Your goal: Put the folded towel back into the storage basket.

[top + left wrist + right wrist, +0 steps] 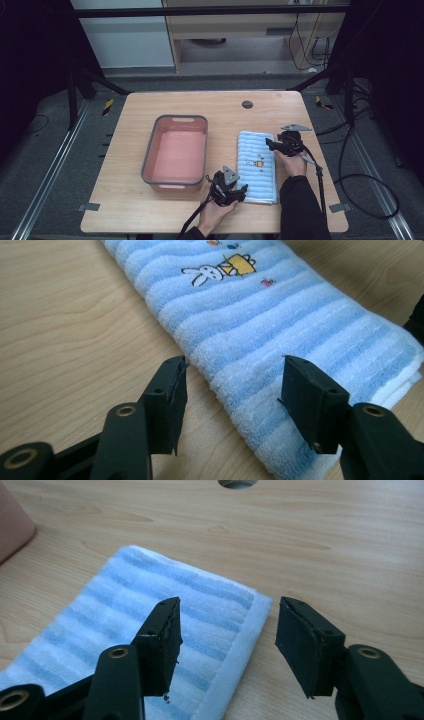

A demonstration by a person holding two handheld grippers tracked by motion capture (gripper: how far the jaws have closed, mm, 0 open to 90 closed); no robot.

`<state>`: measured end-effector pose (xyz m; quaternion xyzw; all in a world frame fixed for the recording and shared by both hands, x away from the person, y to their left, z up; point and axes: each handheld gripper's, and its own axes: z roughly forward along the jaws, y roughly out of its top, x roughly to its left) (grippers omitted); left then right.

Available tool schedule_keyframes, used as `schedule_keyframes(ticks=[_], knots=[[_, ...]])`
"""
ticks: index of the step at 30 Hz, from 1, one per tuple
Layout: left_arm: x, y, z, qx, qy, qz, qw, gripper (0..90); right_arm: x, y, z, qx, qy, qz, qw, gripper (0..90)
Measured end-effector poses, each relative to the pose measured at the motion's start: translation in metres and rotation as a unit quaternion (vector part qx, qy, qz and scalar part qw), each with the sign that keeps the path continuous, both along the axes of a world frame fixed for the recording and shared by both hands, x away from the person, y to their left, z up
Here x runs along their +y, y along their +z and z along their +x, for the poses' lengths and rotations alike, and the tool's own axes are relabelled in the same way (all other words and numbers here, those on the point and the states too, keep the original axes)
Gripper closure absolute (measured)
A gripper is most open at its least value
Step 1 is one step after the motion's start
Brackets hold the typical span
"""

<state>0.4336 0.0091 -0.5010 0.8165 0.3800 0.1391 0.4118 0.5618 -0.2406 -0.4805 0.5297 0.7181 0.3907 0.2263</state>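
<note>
A folded light-blue striped towel (257,167) with a small rabbit print lies flat on the wooden table, right of centre. My left gripper (241,192) is at the towel's near left corner, open. In the left gripper view its jaws straddle that corner of the towel (260,315), the pads not pressing on it. My right gripper (270,145) is at the towel's far right corner, open too. In the right gripper view the towel (150,605) has its far edge between the jaws, one jaw over the cloth and the other over bare wood.
A grey-rimmed pink bin (148,160) stands left of the towel, close to my left gripper; its corner (12,525) shows in the right gripper view. A round cable hole (247,104) is near the table's far edge. Cables trail off to the right.
</note>
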Motion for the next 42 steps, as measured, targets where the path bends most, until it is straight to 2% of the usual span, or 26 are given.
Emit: schedule_keyframes(ticks=[11,17,19,24,26,27,29,30,36,39,42], knots=[[-0.001,-0.006,-0.001,0.008,0.006,-0.010,0.9999,52.7,0.005,-0.015,0.006,0.028,0.009,-0.004,0.9996,46.5],[-0.002,-0.007,-0.002,0.012,0.008,-0.015,0.9998,57.9,0.005,-0.020,0.007,0.045,0.010,0.002,0.9989,51.4],[-0.003,-0.007,-0.003,0.011,0.007,-0.011,0.9999,59.8,0.005,-0.021,0.007,0.050,0.010,0.000,0.9987,53.7],[-0.005,-0.007,-0.004,0.015,0.009,-0.014,0.9997,64.8,0.008,-0.021,0.006,0.052,0.009,0.001,0.9986,59.4],[-0.005,-0.007,-0.004,0.018,0.010,-0.018,0.9996,68.7,0.009,-0.021,0.006,0.054,0.011,0.007,0.9985,64.5],[-0.006,-0.007,-0.004,0.019,0.011,-0.021,0.9996,72.1,0.009,-0.022,0.005,0.055,0.014,0.015,0.9983,70.6],[-0.006,-0.007,-0.004,0.019,0.011,-0.022,0.9995,74.0,0.009,-0.022,0.005,0.056,0.015,0.020,0.9981,72.6],[-0.006,-0.007,-0.004,0.018,0.012,-0.023,0.9995,77.4,0.007,-0.023,0.004,0.057,0.017,0.031,0.9977,76.1],[-0.006,-0.006,-0.004,0.021,0.014,-0.030,0.9992,81.8,0.006,-0.021,0.003,0.054,0.015,0.045,0.9974,79.7],[-0.004,-0.005,-0.004,0.028,0.015,-0.037,0.9988,82.5,0.007,-0.019,0.002,0.051,0.015,0.043,0.9976,79.9],[-0.001,-0.001,-0.003,0.027,0.013,-0.043,0.9986,82.8,0.007,-0.012,-0.002,0.038,0.019,0.044,0.9982,80.1]])
